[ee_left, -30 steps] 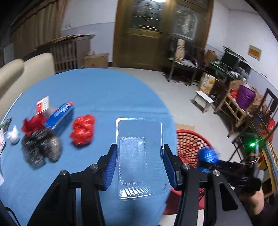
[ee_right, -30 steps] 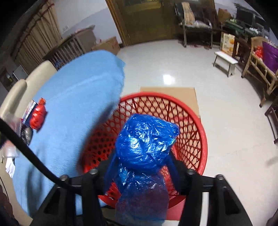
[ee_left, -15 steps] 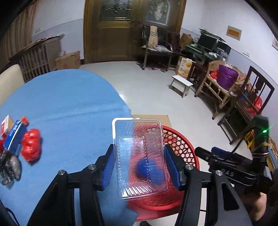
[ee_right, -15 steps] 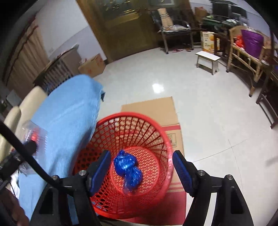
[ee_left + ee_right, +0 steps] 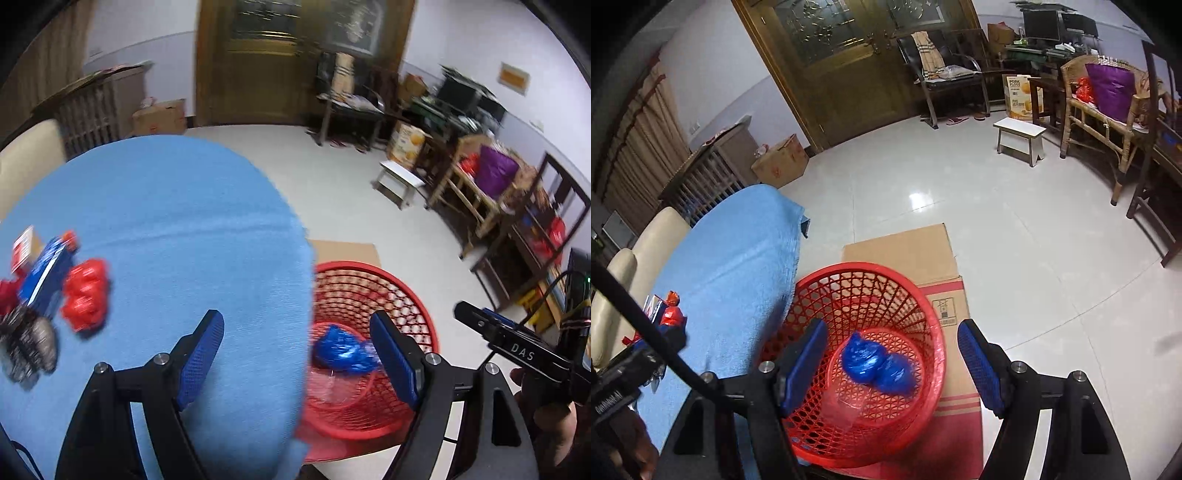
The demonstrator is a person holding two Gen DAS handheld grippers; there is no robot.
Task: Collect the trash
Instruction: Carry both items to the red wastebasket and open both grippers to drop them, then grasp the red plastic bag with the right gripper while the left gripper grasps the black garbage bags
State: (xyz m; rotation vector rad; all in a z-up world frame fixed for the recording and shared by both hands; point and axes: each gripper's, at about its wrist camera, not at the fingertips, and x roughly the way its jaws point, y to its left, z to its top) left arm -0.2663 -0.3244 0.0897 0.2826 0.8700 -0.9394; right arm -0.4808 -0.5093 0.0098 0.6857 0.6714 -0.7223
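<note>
Left wrist view: your left gripper (image 5: 297,360) just let go — the clear tray (image 5: 846,404) now lies in the red basket (image 5: 402,291) beside the blue bag (image 5: 877,365). Both grippers' jaws are apart and empty, right gripper (image 5: 892,363) too — more trash (image 5: 85,293) waits on the table (image 5: 177,206).

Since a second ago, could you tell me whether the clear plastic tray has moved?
Yes: it left the left tongs and now lies in the red basket, beside the blue bag.

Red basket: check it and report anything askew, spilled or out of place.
Nothing stands out. The red basket sits upright on flattened cardboard, holding the blue bag and a clear tray; nothing spilled on the floor around it.
</note>
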